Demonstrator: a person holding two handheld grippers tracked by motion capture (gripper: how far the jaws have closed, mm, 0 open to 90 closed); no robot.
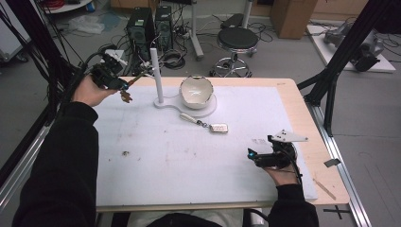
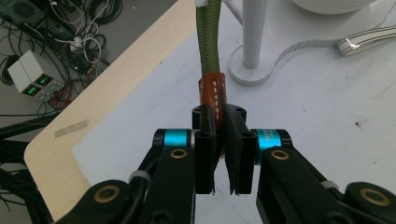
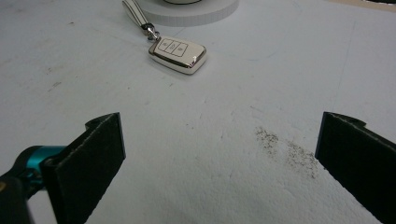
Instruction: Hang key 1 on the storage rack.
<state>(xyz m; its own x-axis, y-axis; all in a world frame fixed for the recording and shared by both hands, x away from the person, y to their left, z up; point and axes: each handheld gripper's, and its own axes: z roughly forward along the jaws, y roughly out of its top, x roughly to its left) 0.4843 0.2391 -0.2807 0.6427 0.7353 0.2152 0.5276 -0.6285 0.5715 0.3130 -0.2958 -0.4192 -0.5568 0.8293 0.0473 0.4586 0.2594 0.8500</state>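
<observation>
Table (image 1: 283,94), pale wood with a white mat (image 1: 165,156) over most of it. Left gripper (image 1: 124,85) was raised at about ten o'clock of the mat, near its far left corner, held in the person's left hand (image 1: 90,90). In the left gripper view its jaws were clenched on a brown stitched leather tab (image 2: 213,93), from which a green braided strap (image 2: 208,37) ran straight away from the camera. In the high view a small brown piece hung just below the jaws; what it was, could not tell.

White stand (image 1: 157,78), a thin upright post on a flat base, stood at twelve o'clock of the mat. White bowl (image 1: 196,91) sat on the round end of that base, just beside the post at its three o'clock.

Car key fob (image 3: 178,54), white with a shiny rim, lay flat on the mat at five o'clock of the bowl, its pale strap (image 1: 188,117) reaching back toward the base.

Right gripper (image 3: 219,154) sat low at four o'clock of the mat, jaws spread wide and holding nothing, pointed toward the fob, well apart from it. Dark specks (image 3: 280,144) marked the mat between its jaws.
</observation>
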